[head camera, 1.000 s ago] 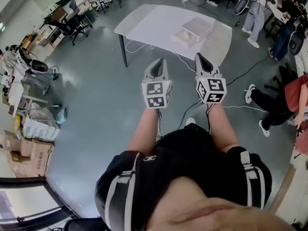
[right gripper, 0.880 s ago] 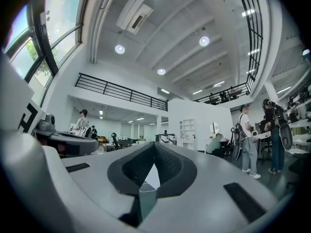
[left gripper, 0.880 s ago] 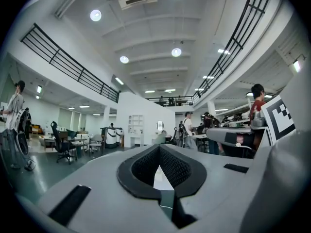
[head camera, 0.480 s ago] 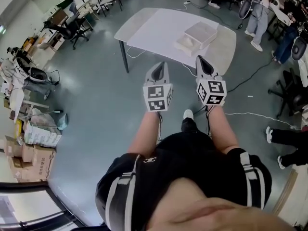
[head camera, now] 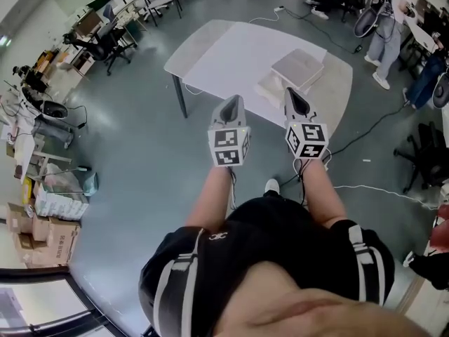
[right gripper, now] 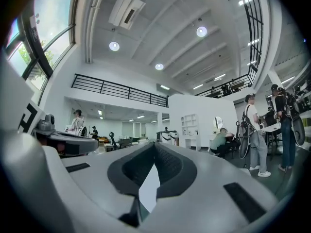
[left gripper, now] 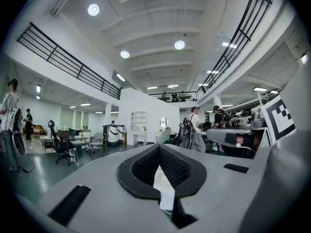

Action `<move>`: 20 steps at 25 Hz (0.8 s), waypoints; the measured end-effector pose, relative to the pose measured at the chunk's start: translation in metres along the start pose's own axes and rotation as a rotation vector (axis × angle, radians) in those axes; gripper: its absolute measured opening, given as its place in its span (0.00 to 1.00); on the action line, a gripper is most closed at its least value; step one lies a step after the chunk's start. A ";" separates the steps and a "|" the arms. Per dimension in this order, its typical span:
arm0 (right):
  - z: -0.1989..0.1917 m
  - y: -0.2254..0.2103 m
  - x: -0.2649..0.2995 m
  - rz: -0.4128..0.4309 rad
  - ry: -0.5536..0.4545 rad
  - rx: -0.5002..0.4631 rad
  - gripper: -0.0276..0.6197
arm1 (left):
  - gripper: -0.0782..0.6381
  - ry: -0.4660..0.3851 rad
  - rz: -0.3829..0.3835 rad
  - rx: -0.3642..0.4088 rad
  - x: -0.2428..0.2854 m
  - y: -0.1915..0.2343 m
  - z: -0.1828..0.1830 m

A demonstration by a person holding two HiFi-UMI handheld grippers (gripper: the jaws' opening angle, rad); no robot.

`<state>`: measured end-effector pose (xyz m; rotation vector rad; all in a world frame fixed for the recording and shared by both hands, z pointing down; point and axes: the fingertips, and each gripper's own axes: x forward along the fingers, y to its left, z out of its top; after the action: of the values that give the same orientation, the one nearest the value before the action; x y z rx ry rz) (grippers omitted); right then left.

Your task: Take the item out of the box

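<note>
— Holding the grey left gripper (head camera: 231,101) and grey right gripper (head camera: 295,94) out level, a person stands short of the pale rectangular table (head camera: 224,44). Jaws?
— Both pairs pressed together, nothing between them.
— And the task?
— Not begun: the flat white box (head camera: 299,67) sits on that table, beyond the tips, untouched, its item unseen.
</note>
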<state>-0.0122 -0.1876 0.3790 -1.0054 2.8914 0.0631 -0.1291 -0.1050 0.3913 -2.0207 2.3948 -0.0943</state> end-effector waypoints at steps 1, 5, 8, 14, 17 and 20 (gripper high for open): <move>-0.001 -0.009 0.011 -0.001 0.004 0.005 0.06 | 0.12 0.001 0.002 -0.001 0.014 0.002 0.002; -0.013 -0.043 0.048 -0.003 0.034 0.034 0.06 | 0.12 0.015 -0.003 -0.001 0.068 0.000 -0.001; -0.021 -0.067 0.074 -0.008 0.041 0.038 0.06 | 0.12 0.017 -0.014 0.010 0.111 -0.004 -0.004; -0.043 -0.127 0.122 0.000 0.075 0.055 0.06 | 0.12 0.015 -0.043 0.014 0.197 -0.027 -0.002; -0.042 -0.144 0.135 0.006 0.081 0.048 0.06 | 0.12 0.014 -0.045 0.008 0.220 -0.033 0.000; -0.040 -0.149 0.145 0.014 0.079 0.042 0.06 | 0.12 0.011 -0.046 0.004 0.234 -0.032 0.004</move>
<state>-0.0352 -0.3965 0.4044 -1.0023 2.9572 -0.0365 -0.1368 -0.3406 0.3969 -2.0799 2.3528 -0.1108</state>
